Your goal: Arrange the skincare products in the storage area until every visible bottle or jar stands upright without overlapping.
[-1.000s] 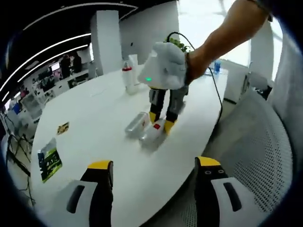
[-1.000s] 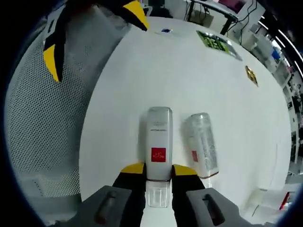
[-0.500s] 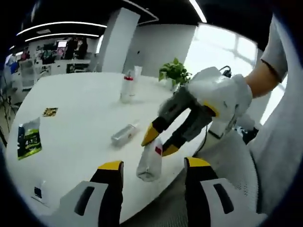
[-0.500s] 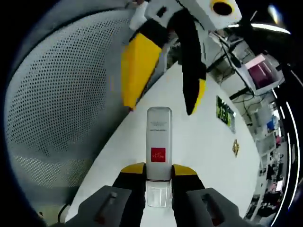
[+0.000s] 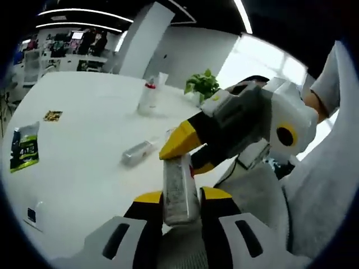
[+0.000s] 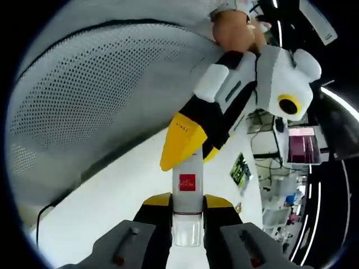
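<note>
White counter (image 5: 84, 162) below, we pinch one bottle (image 5: 178, 188) with both left tongs (image 5: 180, 197) and right tongs (image 6: 187, 200), likely handing over to stand it.

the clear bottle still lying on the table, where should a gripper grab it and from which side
Grip the clear bottle across its round body near the middle, coming from above with the jaws straddling its long axis. It lies flat on the white table, apart from other things.

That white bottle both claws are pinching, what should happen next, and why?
Probably the right gripper should let go: the white bottle is off the table, and the left gripper is clamped on its other end. Then it can be set upright beside the lying clear bottle.
</note>
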Demonstrator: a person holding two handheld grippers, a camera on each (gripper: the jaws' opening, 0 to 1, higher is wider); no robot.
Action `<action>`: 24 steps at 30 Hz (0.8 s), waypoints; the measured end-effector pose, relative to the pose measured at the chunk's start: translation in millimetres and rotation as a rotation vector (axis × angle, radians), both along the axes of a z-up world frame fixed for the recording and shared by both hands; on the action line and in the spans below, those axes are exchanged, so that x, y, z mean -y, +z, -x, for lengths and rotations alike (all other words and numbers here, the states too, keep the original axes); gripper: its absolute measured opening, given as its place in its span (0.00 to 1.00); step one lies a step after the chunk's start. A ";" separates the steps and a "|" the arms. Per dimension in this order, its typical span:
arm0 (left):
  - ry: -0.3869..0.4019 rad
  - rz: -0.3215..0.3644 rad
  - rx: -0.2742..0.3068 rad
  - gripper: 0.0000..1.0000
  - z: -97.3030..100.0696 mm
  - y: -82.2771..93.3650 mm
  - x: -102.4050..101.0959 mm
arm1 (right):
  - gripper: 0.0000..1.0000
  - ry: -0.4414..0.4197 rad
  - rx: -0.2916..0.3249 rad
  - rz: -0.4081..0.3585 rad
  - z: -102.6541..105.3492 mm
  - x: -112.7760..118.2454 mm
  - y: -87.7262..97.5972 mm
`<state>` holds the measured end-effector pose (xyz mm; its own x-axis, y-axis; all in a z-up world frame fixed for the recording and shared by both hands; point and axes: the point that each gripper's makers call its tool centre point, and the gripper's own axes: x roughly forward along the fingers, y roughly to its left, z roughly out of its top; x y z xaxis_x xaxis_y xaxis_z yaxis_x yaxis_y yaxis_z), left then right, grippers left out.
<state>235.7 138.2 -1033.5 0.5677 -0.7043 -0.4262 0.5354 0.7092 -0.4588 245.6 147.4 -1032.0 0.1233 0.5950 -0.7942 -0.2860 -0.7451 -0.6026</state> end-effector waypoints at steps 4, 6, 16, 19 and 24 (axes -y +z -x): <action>0.004 0.031 -0.042 0.21 1.7 1.5 -3.6 | 0.13 0.026 0.026 -0.001 -0.7 -2.3 2.7; 0.008 0.045 -0.056 0.20 1.4 1.4 -3.4 | 0.13 0.041 0.033 0.003 -1.2 -3.0 4.5; 0.002 0.071 -0.128 0.19 7.4 -1.1 -5.5 | 0.13 0.032 0.036 0.024 2.0 -6.9 2.7; 0.009 0.085 -0.161 0.18 9.0 -3.6 -5.6 | 0.13 0.043 0.047 0.022 2.4 -7.1 1.5; 0.026 0.133 -0.194 0.18 9.3 1.4 -6.1 | 0.19 -0.020 0.026 -0.006 -0.6 -9.2 0.0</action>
<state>226.4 144.4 -1032.1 0.5026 -0.7480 -0.4334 0.4104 0.6477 -0.6419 246.2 156.6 -1032.0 0.1555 0.5971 -0.7869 -0.2848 -0.7357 -0.6145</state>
